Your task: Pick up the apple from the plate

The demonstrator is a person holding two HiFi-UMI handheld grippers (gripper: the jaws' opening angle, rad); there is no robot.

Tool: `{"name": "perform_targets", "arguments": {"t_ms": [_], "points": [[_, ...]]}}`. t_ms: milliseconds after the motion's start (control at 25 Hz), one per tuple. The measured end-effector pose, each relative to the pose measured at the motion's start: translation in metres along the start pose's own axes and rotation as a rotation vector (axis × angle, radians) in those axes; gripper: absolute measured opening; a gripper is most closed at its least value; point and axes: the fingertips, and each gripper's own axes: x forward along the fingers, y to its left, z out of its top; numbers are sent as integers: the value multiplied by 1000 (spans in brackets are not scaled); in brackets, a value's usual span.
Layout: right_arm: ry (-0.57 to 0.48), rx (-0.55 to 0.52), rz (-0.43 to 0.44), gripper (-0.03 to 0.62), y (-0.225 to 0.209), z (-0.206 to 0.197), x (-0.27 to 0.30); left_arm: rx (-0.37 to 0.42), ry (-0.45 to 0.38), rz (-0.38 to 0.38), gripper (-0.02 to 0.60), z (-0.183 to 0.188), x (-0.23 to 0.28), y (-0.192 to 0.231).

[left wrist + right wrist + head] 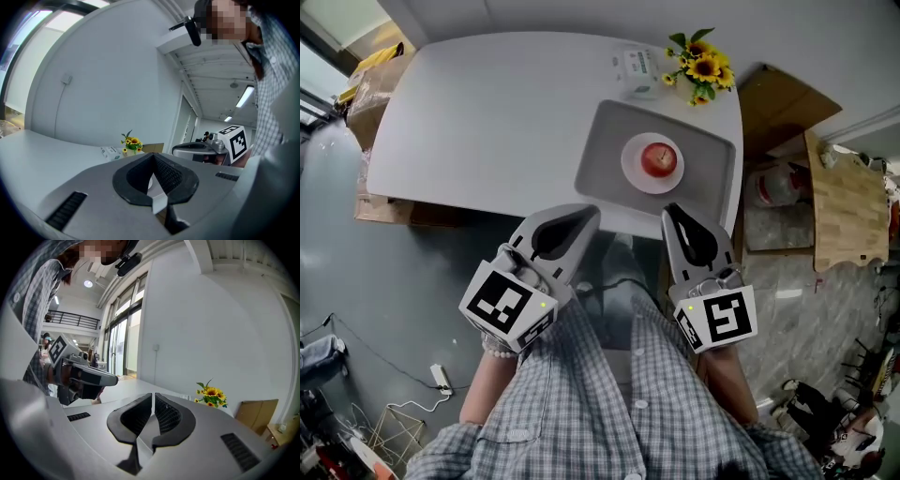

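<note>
A red apple (pixel 659 159) sits on a small white plate (pixel 633 169), which rests on a grey tray (pixel 609 159) at the near right of the white table (pixel 487 122). Both grippers hang off the table's near edge, close to the person's body and short of the tray. My left gripper (pixel 589 214) (pixel 152 157) is shut and empty, pointing toward the tray's near left corner. My right gripper (pixel 671 210) (pixel 153 397) is shut too, with only a thin slit between its jaws and nothing in it. Neither gripper view shows the apple.
A pot of sunflowers (pixel 701 66) (pixel 131 142) (pixel 212 396) and a tissue pack (pixel 637 67) stand at the table's far right corner. Cardboard (pixel 778 103) and a wooden board (pixel 848 206) lie right of the table. Boxes (pixel 370 84) sit at its left.
</note>
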Motion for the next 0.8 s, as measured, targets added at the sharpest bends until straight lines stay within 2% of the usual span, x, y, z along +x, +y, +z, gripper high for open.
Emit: {"name": "perform_targets", "arguments": {"t_ms": [480, 800], "points": [[119, 36, -11, 34, -83, -40, 45, -128, 76, 86, 9, -23, 76, 47], [241, 148, -38, 34, -124, -87, 70, -209, 164, 140, 9, -50, 111, 81]]}}
